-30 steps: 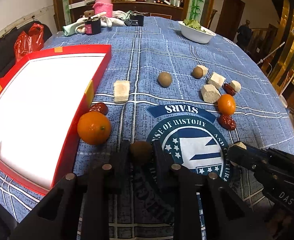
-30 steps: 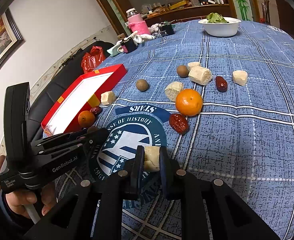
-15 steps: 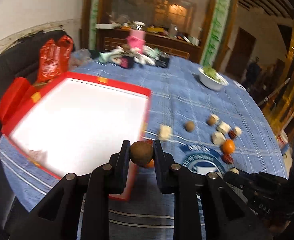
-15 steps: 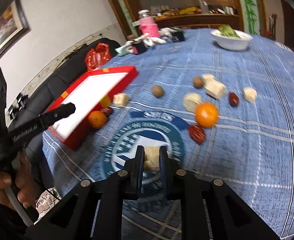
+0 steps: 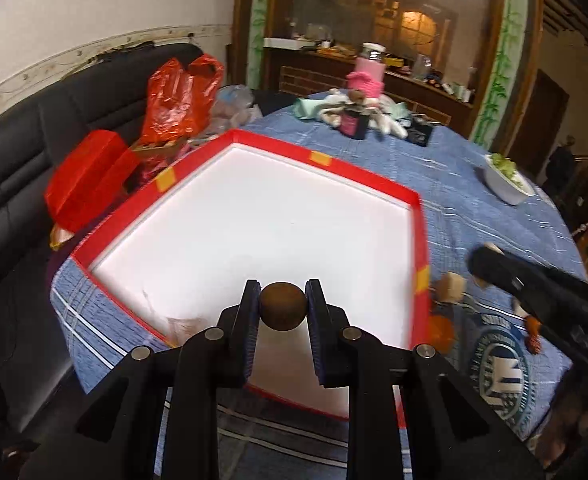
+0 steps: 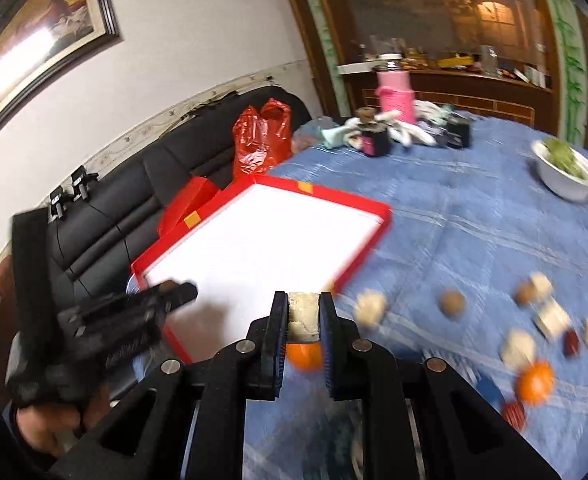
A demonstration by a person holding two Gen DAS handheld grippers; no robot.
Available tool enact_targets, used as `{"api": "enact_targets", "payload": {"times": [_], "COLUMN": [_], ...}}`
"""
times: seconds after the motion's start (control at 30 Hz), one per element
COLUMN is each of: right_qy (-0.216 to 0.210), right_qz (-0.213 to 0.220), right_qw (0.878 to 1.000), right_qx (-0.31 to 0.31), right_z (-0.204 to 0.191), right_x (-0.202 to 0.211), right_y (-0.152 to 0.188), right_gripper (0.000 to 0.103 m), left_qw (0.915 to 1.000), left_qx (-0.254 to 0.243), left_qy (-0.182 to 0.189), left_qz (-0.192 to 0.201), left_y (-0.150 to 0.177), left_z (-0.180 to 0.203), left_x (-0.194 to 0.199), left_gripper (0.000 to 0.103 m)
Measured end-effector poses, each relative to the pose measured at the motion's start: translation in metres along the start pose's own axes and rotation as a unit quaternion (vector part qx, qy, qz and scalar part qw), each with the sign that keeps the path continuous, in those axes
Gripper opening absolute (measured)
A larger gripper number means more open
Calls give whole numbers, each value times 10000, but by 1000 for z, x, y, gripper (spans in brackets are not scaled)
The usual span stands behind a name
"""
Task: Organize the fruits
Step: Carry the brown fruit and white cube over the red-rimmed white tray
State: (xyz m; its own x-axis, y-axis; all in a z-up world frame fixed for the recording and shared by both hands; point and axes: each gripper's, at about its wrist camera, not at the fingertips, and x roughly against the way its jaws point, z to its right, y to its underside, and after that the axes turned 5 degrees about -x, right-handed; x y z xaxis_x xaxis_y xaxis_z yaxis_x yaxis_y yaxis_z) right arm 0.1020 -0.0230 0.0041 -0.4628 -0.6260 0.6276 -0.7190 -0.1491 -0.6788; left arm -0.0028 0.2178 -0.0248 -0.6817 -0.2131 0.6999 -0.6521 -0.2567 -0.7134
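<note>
Swung both grippers off the scattered fruit and over toward the red-rimmed tray since a second ago, each with its load carried along. Left gripper (image 5: 282, 296) pinched tight on a small round brown fruit (image 5: 283, 306), held above the near part of the tray's white floor, clear of it. Red-rimmed tray (image 5: 374, 184) lay flat on the blue plaid tablecloth (image 5: 446, 168) of the bench, its floor bare apart from something faint and blurred in the near left corner. Right gripper (image 6: 303, 305) pressed on a pale, cream-coloured cut chunk (image 6: 303, 316), poised over the cloth just outside the tray's near corner, above an orange (image 6: 303, 354) resting beside the rim. Remaining fruit lay well apart to the right on the cloth, smeared by blur: a second orange (image 6: 535, 383), a dark red date (image 6: 572, 343), a brown round fruit (image 6: 452, 302) and several pale chunks (image 6: 370, 309). White bowl of greens (image 6: 566, 176) stood at the far right of the bench. Red plastic bag (image 5: 180, 96) sat on the black sofa (image 5: 54, 120) beyond the tray.
</note>
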Motion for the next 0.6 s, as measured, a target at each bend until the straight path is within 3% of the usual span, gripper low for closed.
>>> {"api": "enact_targets", "payload": {"times": [0.23,0.6], "right_qy": [65,152], "right_qz": [-449,-692], "right_qw": [9989,9973], "right_qx": [134,210], "right_z": [-19,-34], "right_x": [-71,-102], "right_y": [-21,-23], "right_gripper": [15,15], "left_qw": [9996,9986], "left_qx": [123,134], "left_qy": [-213,-379], "left_qz": [-146,-330], "left_y": [-8,-8], "left_z": [-19,-30], "left_x": [-17,-27], "left_gripper": [20,20]}}
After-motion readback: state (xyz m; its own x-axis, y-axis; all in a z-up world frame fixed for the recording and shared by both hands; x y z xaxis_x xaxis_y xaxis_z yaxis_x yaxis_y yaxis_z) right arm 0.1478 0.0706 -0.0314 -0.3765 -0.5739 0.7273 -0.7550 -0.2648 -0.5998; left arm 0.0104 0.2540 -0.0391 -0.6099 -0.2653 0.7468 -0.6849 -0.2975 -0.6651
